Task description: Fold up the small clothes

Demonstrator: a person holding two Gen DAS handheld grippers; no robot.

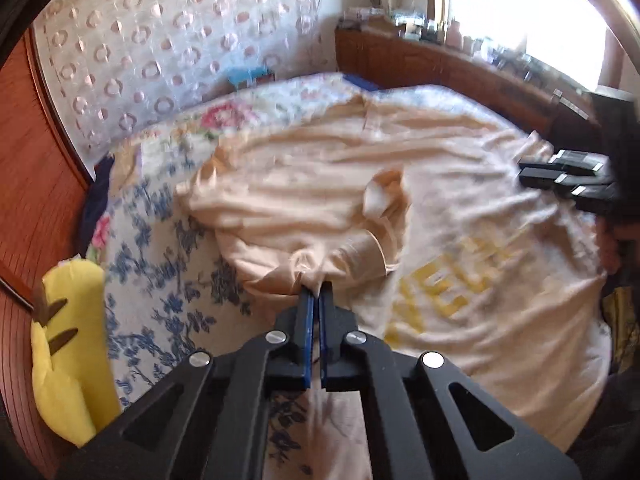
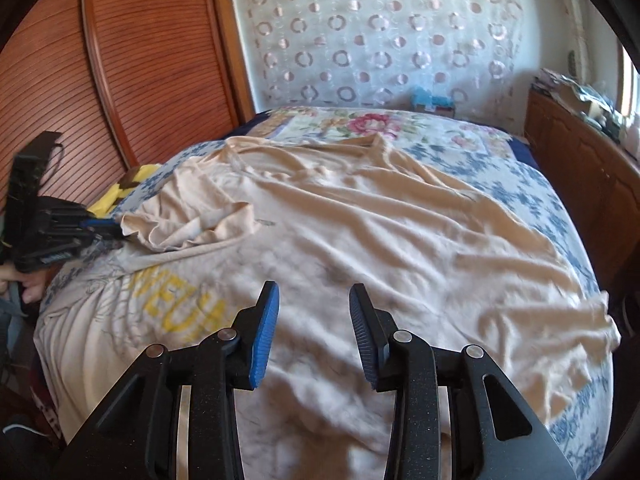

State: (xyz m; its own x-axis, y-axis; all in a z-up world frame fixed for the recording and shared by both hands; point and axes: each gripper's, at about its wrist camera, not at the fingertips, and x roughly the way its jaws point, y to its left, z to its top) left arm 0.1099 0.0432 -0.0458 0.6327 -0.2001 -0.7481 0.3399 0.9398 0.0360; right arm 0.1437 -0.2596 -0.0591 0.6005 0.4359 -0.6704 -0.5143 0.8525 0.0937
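A peach T-shirt (image 1: 460,216) with yellow lettering (image 1: 448,280) lies spread and wrinkled over a floral bed. My left gripper (image 1: 316,292) is shut on a bunched fold of the shirt's sleeve (image 1: 304,256), its blue pads pinching the cloth. In the right wrist view that same left gripper (image 2: 116,226) shows at the left edge, clamped on the sleeve (image 2: 192,224). My right gripper (image 2: 314,300) hovers open above the shirt's (image 2: 380,240) middle, nothing between its blue pads. It also appears at the right edge of the left wrist view as the right gripper (image 1: 532,170).
A floral bedspread (image 2: 532,196) covers the bed. A yellow plush pillow (image 1: 68,344) lies at the left side. Wooden slatted doors (image 2: 120,60) stand behind, a wooden cabinet (image 2: 592,168) with clutter on the right, and a patterned curtain (image 2: 380,32) at the back.
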